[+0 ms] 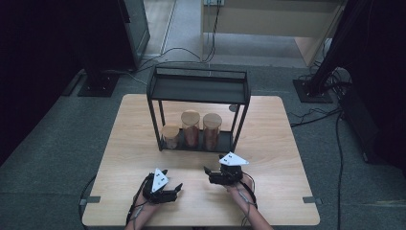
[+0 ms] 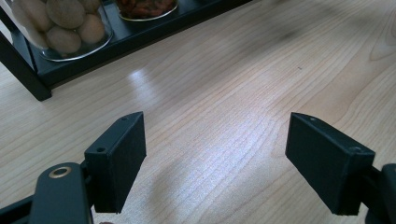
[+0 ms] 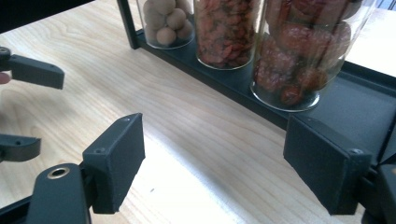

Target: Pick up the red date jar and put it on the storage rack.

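Jars (image 1: 191, 130), three in a row on the black rack's (image 1: 198, 88) lower shelf, stand ahead of both empty, wide-spread grippers: right (image 1: 216, 171) nearest the rightmost jar (image 3: 306, 51), left (image 1: 173, 190) lower. Glass, tall, close-packed; a careless reach may tip neighbours or strike the frame.

Wooden table (image 1: 268, 134) bearing black rack (image 1: 198, 89).

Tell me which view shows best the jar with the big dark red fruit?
The right gripper view: the jar stands close, its fruit plainly seen through the glass. The high view shows it small, under the shelf.
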Available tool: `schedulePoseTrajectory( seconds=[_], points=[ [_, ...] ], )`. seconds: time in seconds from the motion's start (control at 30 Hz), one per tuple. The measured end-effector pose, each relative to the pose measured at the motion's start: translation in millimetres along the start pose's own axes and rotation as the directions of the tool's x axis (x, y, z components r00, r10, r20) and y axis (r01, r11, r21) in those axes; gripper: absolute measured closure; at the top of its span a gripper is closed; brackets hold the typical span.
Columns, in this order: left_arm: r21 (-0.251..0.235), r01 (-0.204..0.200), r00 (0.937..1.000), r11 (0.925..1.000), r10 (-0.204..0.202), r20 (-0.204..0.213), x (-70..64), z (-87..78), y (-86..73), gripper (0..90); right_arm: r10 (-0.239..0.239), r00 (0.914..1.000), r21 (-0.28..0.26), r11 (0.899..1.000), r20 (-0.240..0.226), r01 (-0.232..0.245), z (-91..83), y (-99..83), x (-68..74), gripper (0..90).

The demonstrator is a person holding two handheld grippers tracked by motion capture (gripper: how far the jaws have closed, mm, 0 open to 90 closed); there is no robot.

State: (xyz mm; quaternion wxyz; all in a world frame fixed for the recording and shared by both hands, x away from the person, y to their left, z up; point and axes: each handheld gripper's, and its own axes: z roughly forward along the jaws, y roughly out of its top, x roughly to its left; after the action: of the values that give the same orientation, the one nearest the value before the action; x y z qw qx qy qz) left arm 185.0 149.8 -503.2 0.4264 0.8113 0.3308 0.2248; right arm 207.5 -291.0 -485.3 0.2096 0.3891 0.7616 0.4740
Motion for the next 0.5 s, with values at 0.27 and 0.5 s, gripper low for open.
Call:
schedulePoseTrajectory(
  seconds=[0.27,0.5],
  points=[
    [0.002,-0.002,1.0,1.0,0.002,-0.003,-0.7,0.3,0.3,20.2,0.008,0.9998,-0.017,1.0,-0.018,-0.009,-5.0,-3.8,-2.5,20.2],
    [0.005,-0.007,1.0,1.0,0.007,-0.004,-1.2,0.4,0.9,20.1,0.008,0.9985,-0.01,1.0,-0.054,-0.009,-10.7,-7.4,-7.1,20.2]
  ],
)
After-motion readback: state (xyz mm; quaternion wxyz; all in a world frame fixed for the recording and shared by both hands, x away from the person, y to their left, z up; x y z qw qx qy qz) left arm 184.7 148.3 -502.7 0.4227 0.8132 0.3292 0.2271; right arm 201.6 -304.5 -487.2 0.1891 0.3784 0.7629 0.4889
